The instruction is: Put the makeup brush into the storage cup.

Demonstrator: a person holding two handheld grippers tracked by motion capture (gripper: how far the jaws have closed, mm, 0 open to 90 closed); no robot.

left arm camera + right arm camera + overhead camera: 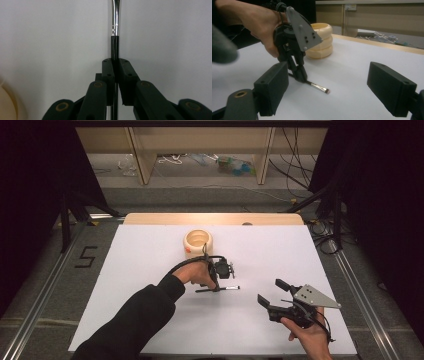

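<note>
Brush: a thin makeup brush [220, 289] with a black handle, a shiny metal collar and a small brown tip, lying flat on the white table [150, 250] near its middle; in the left gripper view [114, 42] the handle runs straight up between the two jaws, and in the right gripper view [318, 87] the tip end lies on the table surface.
Left gripper: the left gripper [218, 279] points down at the brush, its jaws pressed together on the black handle, pinching it just below the metal collar; in the right gripper view [300, 76] its tips meet at the brush on the table.
Left hand: the left hand [196, 272] wraps the gripper body, a dark sleeve behind it.
Cup: a cream ribbed cup [198, 243] stands upright just beyond the left gripper, apart from the brush.
Right gripper: the right gripper [272, 294] is held above the table's near right part, well apart from the brush, jaws spread wide with nothing between them.
Right hand: the right hand [310, 335] grips it from below, near the table's front edge.
</note>
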